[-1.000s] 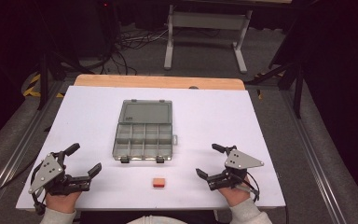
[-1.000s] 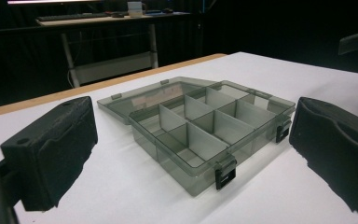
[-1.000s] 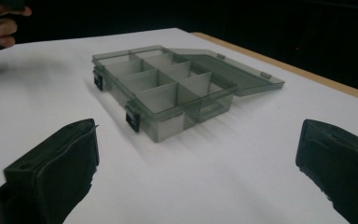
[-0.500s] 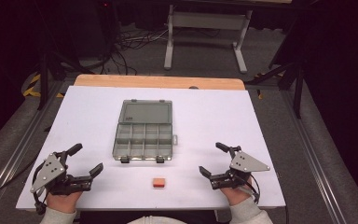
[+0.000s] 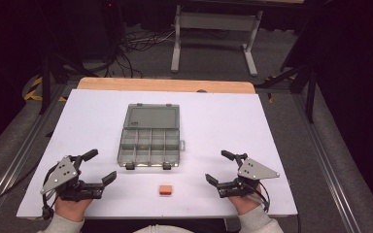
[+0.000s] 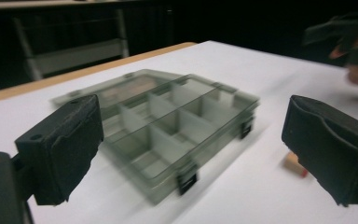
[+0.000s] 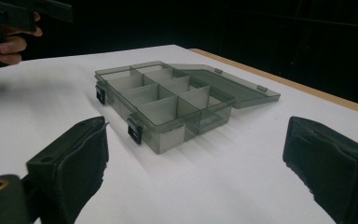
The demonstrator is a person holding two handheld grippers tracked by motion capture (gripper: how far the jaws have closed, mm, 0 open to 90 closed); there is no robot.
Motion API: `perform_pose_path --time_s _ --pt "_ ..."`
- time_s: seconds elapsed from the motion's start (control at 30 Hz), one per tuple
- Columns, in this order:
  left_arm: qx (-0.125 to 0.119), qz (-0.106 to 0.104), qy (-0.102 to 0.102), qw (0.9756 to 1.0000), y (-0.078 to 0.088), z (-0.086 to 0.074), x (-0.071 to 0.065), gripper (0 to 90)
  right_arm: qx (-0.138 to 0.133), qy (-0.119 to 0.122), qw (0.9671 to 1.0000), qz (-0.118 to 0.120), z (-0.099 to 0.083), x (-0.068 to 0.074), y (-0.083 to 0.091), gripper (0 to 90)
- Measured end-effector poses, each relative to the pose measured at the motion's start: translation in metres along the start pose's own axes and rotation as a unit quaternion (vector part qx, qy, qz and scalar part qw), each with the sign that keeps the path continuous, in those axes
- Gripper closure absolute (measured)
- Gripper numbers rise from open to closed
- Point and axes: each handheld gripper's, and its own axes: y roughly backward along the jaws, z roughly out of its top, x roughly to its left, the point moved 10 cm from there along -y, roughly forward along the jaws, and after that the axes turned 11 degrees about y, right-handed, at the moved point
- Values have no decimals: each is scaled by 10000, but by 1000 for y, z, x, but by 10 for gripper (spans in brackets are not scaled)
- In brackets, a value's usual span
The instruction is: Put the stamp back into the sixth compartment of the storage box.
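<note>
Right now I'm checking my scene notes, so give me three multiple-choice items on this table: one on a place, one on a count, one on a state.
1. Where does the small orange block lie?
A. in a compartment
B. on the table, nearer the person than the organizer box
C. on the lid

2. How many black latches are on the box's front?
A. two
B. four
C. none

3. How is the box's lid?
A. shut
B. folded open flat
C. taken off and set aside

Answers: 1 B, it sits on the white top between both hand-held grippers; 2 A, two clips show; 3 B, it lies hinged behind the compartments.
</note>
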Motion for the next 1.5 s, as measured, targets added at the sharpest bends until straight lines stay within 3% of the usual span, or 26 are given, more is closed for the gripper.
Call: perform_pose_path --time_s 0.1,0.17,0.43,0.8,1.03,1.33,1.43,1.5 --pt "122 -205 -4 9997 -13 1 -8 66 -16 -158 9998 83 -2 2 -3 80" --pt "191 -308 -46 9993 -20 2 -14 66 8 -121 9999 87 -2 3 -4 80" --pt "344 -419 -271 9982 -34 5 -27 67 31 -193 9997 170 -4 5 -6 92" --pt "480 -774 -326 9953 -58 9 -49 71 51 -284 9993 216 -5 5 -7 109" --pt "845 -994 -670 9892 -75 3 -69 74 53 -337 9991 254 -6 6 -7 112" --pt "984 -1226 -652 9854 -88 3 -83 85 45 -356 9989 312 -6 7 -8 120" --pt "986 -1339 -574 9844 -92 4 -86 85 59 -344 9988 334 -6 7 -8 125" --pt "1037 -1467 -493 9825 -94 3 -88 83 58 -341 9988 341 -6 7 -8 126"
